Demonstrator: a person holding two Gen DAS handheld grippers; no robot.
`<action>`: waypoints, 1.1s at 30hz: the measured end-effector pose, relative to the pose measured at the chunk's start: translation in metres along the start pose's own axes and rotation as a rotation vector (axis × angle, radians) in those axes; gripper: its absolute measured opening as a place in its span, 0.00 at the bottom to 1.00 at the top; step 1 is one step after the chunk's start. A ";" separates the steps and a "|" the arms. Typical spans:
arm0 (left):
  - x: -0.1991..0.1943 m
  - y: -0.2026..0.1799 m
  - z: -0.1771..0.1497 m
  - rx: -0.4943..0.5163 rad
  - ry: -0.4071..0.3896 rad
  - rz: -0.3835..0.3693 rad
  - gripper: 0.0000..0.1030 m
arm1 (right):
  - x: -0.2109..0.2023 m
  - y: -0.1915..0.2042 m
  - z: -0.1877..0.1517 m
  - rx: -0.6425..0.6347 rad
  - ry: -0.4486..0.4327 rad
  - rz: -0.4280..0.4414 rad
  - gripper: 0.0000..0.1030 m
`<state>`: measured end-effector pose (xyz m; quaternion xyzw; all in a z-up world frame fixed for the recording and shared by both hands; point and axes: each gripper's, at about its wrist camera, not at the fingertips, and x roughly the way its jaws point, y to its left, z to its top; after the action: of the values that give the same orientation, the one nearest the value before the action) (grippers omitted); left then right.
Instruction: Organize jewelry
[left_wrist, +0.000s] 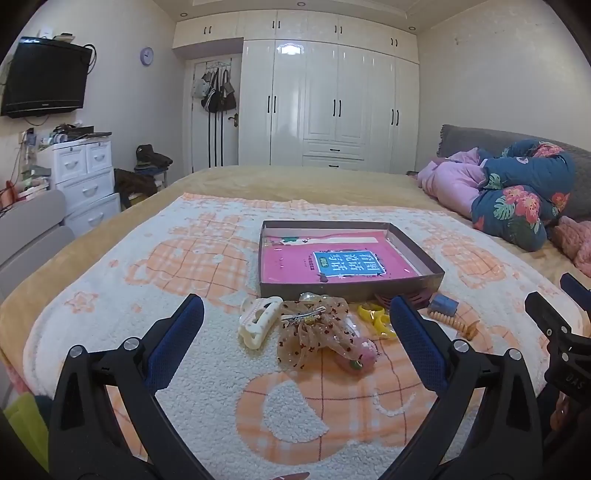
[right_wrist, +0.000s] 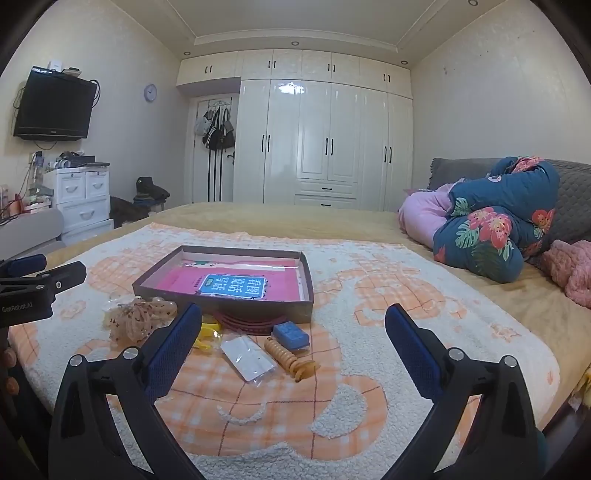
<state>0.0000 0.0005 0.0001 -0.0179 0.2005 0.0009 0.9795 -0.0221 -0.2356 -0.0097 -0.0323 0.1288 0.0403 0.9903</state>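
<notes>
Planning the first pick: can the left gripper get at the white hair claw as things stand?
Probably yes. The left gripper is open, and the hair claw lies uncovered on the blanket ahead of it, beside the gauze bow.

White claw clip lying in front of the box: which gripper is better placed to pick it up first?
Left. The white claw clip lies straight ahead between the open left gripper's fingers. From the right gripper, also open, it is out of sight beyond the mesh bow; the spiral hair tie is nearer.

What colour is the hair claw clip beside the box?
Cream white claw clip, best seen in the left wrist view.
</notes>
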 end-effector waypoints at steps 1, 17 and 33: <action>0.000 0.000 0.000 0.002 -0.001 0.002 0.90 | 0.000 0.000 0.000 -0.001 -0.001 0.000 0.94; -0.003 0.002 0.000 0.000 -0.009 0.012 0.90 | -0.004 -0.002 0.002 0.005 -0.012 0.005 0.94; -0.004 0.001 0.004 0.001 -0.008 0.006 0.90 | -0.006 0.000 0.003 0.003 -0.014 0.009 0.94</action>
<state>-0.0025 0.0015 0.0055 -0.0166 0.1964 0.0040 0.9804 -0.0269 -0.2362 -0.0056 -0.0300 0.1222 0.0450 0.9910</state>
